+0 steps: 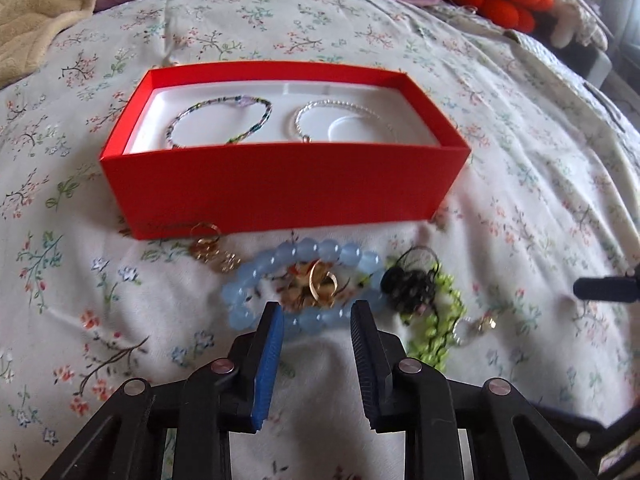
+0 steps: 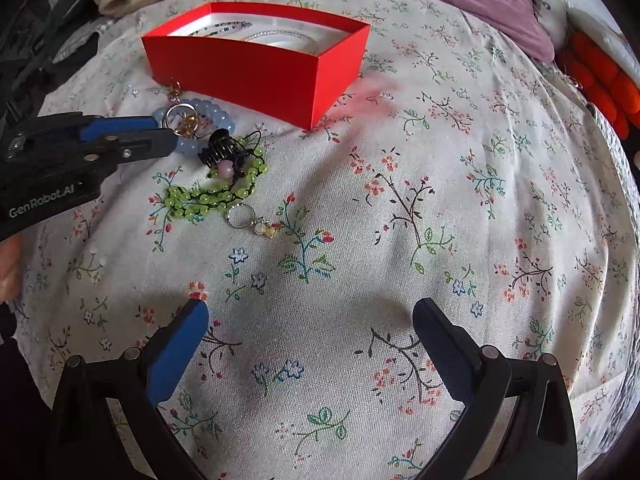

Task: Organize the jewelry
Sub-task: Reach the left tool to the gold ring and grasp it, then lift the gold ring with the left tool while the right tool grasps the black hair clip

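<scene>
Your left tool (image 1: pixel 318 312) hangs released over the blue bead bracelet (image 1: pixel 256 280) at six o'clock of the red box (image 1: pixel 280 196) on the bed. Closing now may snag the gold rings (image 1: pixel 322 284) inside it. Your right tool (image 2: pixel 310 314) idles, spread.

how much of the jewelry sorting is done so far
Done: two bracelets lie in the red box, a multicolor beaded one and a clear beaded one.

In hand: nothing gripped. The left tool is open at the blue bead bracelet, around the gold rings. The right tool is open over bare bedspread.

Left: those, the green bracelet, black piece and small charms.
</scene>
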Available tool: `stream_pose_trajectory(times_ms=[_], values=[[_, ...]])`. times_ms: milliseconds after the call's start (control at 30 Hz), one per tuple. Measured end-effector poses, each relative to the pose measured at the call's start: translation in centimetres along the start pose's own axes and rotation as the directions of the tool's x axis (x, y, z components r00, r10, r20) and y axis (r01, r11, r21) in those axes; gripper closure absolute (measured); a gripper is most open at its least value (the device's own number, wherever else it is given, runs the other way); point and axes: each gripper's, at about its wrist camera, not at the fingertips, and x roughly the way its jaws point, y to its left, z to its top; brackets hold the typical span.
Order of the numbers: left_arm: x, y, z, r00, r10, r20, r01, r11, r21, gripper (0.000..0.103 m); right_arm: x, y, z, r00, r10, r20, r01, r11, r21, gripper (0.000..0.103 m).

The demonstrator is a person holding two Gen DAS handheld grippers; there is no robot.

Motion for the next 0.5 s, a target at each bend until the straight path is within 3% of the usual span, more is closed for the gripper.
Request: stream_pose_trajectory(times_ms=[133, 267, 500], values=[[0.22, -0.4, 0.52, 1.0, -0.004, 0.005, 0.004, 1.0, -0.014, 0.074, -0.18, -0.22, 0.23, 1.0, 0.006, 0.007, -0.006, 1.0, 0.004, 0.0], [0.64, -0.56, 0.79, 1.0, 0.029, -0.005, -0.029, 0.999, -0.027, 0.092, -0.52, -0.12, 0.26, 1.0, 0.007, 0.013, -0.007, 1.0, 0.005, 0.0], [0.2, -0.83, 0.93, 0.998, 0.067, 0.004, -0.067, 0.998, -0.008, 0.092, -0.78, -0.18, 0.62, 1.0, 0.006, 0.019, -0.006, 1.0, 0.013, 0.0]])
